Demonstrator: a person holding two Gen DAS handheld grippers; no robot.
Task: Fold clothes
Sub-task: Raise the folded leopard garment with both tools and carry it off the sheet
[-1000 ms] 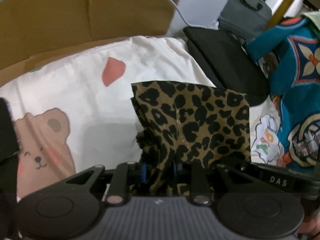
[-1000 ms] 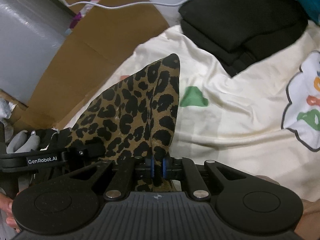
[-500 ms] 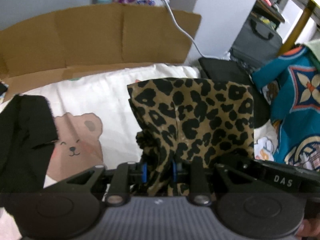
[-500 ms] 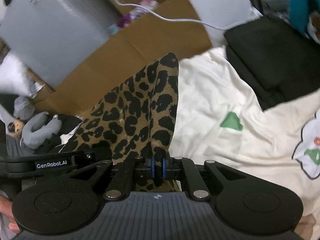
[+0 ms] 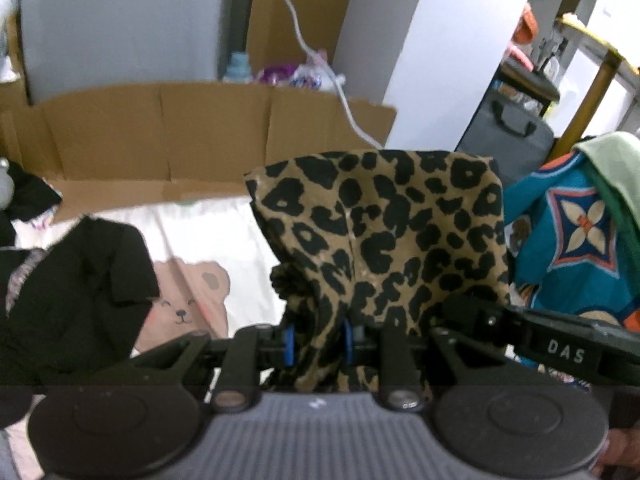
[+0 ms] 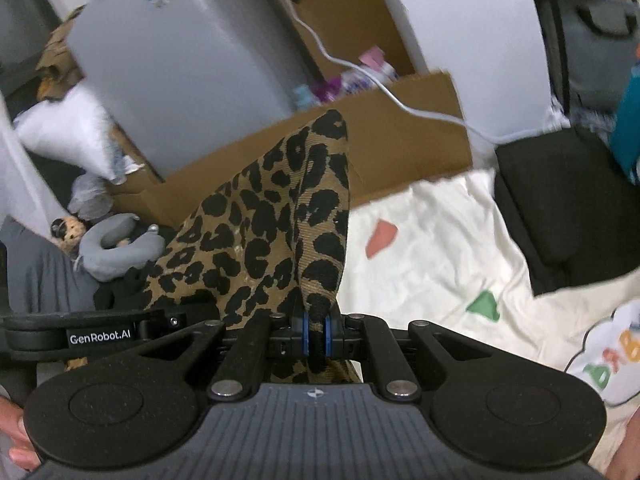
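A leopard-print garment (image 5: 384, 236) hangs lifted above the cream cartoon-print sheet (image 5: 240, 240), stretched between both grippers. My left gripper (image 5: 318, 342) is shut on a bunched edge of it. The same leopard-print garment (image 6: 272, 236) rises in a tall fold in the right wrist view, where my right gripper (image 6: 316, 334) is shut on another edge. The other gripper's black body crosses the lower side of each view. The garment's lower part is hidden behind the grippers.
A black garment (image 5: 76, 292) lies at the left of the sheet. A folded black pile (image 6: 568, 208) sits at the sheet's far right corner, teal patterned clothes (image 5: 576, 240) beyond. A cardboard wall (image 5: 200, 132) and white cable (image 6: 400, 100) stand behind.
Both grippers have risen and tilted upward with the leopard-print garment, bringing the cardboard wall and the room behind into view. Both stay shut on the cloth.
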